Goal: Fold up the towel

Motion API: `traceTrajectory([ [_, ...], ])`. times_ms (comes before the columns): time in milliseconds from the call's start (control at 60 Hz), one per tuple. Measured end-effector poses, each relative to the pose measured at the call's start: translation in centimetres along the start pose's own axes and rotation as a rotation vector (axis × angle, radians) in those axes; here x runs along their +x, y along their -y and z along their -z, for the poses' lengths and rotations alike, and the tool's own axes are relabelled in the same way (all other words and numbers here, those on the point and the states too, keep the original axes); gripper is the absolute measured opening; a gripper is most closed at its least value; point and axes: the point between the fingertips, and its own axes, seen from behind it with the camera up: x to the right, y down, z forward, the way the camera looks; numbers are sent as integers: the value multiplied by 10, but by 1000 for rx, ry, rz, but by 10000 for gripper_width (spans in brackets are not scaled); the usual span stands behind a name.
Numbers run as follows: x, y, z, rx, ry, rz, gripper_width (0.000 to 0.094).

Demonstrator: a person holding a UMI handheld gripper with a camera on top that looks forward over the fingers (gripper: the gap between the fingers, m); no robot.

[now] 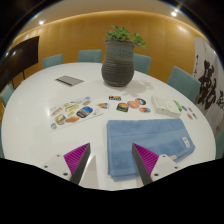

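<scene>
Item 1, blue towel. Lies flat on the white round table, in the lower right of the frame, just ahead of my right finger. Roughly rectangular; whether single or already doubled I cannot tell. A pale label or tag shows near its far right corner. I judge it soft, light and limp: it will sag and drape when lifted, and may slide on the smooth tabletop instead of bunching. Not fragile. Best hold, in my judgement, is a corner or the near edge, pinching the cloth thin so the rest trails behind.

Item 2, my gripper. Fingers spread wide, released, holding nothing. The left pad is over bare table at lower centre; the right pad overlaps the towel's near left edge in the view, though I cannot tell whether it touches the cloth or hangs above it.

Item 3, potted plant. Dark ribbed pot, green leaves, upper centre, well beyond the towel.

Item 4, small cards and packets. A scattered row across mid-frame, between plant and towel.

Item 5, flat grey device. Upper left, beside the plant.

Item 6, teal chairs. Ringing the table's far side.
</scene>
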Motion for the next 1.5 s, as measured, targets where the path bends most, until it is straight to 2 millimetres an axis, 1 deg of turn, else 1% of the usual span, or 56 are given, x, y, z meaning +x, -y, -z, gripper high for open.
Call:
traceTrajectory([
  [67, 6, 1, -26, -7, -14, -4, 873],
  [133, 4, -3, -45, -26, -5, -9, 846],
  [150, 4, 3, -47, -1, -8, -12, 822],
  [217, 8, 9, -53, 29, -22, 9, 648],
  [250, 11, 9, -55, 35, -29, 25, 495],
  [283, 14, 10, -56, 43, -41, 45, 320],
  [300, 17, 10, -57, 47, -53, 56, 247],
  [333, 23, 10, -58, 50, -81, 78, 132],
  [433, 22, 9, -56, 31, -66, 116, 74],
  [483, 18, 9, -52, 14, -34, 76, 69],
  [533, 11, 8, -44, -10, 14, 12, 67],
  [583, 1, 12, -31, -18, 67, -62, 68],
  [633, -9, 22, -12, -16, 133, -135, 67],
  [700, -21, 45, 18, 11, 224, -227, 67],
  [733, -21, 60, 32, 35, 267, -259, 66],
  [767, -14, 75, 44, 63, 293, -282, 68],
  [800, -1, 88, 52, 89, 300, -299, 68],
  [833, 13, 97, 56, 102, 295, -317, 67],
  [867, 28, 101, 55, 107, 287, -336, 68],
  [900, 48, 101, 51, 107, 273, -351, 68],
  [933, 70, 96, 42, 103, 244, -355, 69],
  [1017, 124, 65, 14, 48, 147, -324, 88],
  [1050, 140, 51, 3, 24, 125, -313, 130],
  [1067, 150, 42, -4, 16, 123, -309, 164],
  [1083, 155, 35, -8, 3, 116, -304, 192],
  [1100, 163, 28, -11, -10, 102, -298, 238],
  [1117, 170, 23, -14, -20, 88, -292, 311],
  [1133, 179, 19, -15, -24, 70, -284, 332],
  [1167, 198, 14, -16, -25, 29, -265, 473],
  [1183, 206, 12, -16, -24, 8, -254, 559],
  [1200, 214, 11, -14, -22, -9, -243, 622],
  [1217, 224, 10, -13, -23, -16, -229, 708],
  [1233, 226, 10, -11, -13, -28, -220, 808],
  [1250, 231, 10, -8, -9, -32, -209, 873],
  [1283, 237, 12, 0, 2, -41, -191, 880],
  [1317, 237, 14, 9, 13, -34, -174, 847],
  [1367, 239, 20, 28, 28, -35, -148, 859],
  [1417, 236, 24, 48, 45, -28, -123, 858],
  [1500, 223, 28, 88, 67, -13, -96, 857],
])
